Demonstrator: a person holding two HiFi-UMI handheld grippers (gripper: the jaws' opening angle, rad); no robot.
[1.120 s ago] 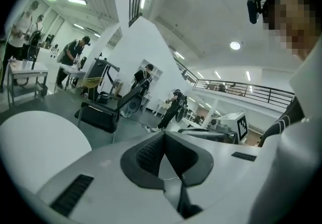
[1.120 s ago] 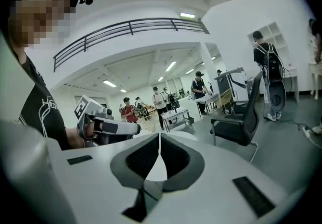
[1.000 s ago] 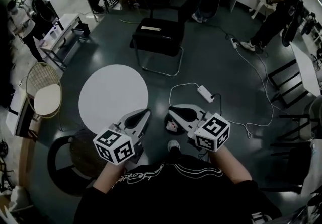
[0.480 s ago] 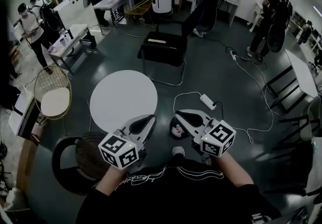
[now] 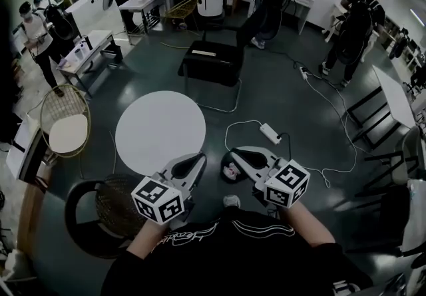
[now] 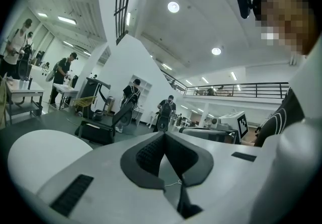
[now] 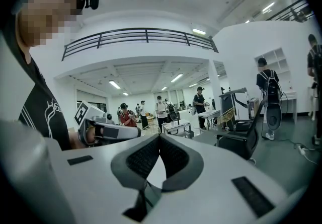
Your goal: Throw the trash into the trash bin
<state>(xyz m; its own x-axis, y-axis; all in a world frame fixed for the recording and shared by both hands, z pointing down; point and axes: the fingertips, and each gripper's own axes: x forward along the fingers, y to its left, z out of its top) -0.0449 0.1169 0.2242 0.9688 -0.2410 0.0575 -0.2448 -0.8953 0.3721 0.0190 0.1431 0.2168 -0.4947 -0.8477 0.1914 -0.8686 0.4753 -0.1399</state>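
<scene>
Tools both sit closed with nothing between the jaws: left tool [image 5: 198, 160], right tool [image 5: 233, 155]. Seemingly a white-and-red scrap [image 5: 230, 170] lies in a small dark round bin [image 5: 223, 163] on the floor, six o'clock of the right tool's tip. That fits trash already binned, or more yet to fetch.

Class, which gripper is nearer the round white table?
Left. The left gripper is at the table's near edge; the right gripper is farther off, to its right.
</scene>
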